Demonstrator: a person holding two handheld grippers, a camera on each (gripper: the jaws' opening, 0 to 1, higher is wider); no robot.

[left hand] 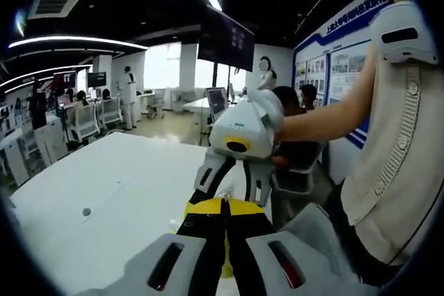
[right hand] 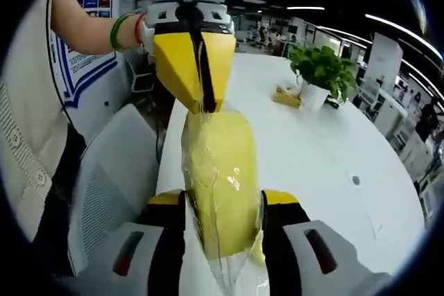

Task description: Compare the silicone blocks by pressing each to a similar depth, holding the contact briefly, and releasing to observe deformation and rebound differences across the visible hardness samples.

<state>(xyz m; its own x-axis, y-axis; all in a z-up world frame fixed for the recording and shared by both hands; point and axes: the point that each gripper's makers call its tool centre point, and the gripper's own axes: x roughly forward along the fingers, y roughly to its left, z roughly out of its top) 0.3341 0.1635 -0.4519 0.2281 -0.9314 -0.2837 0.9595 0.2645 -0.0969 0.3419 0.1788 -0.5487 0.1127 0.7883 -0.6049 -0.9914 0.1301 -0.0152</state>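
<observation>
The left gripper (left hand: pixel 223 230) has black jaws with yellow tips on a light grey body with dark oval slots. The right gripper (right hand: pixel 220 223) matches: black jaws, yellow caps, grey housing. The person wears a pale beige ribbed knit top (left hand: pixel 399 164) with buttons and short sleeves, and a green bangle (right hand: pixel 120 31) with a red band on one wrist.

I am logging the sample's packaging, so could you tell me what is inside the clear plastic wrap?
Inside the clear plastic wrap sits a yellow silicone block. Its lower end is hidden between the right gripper's jaws.
</observation>
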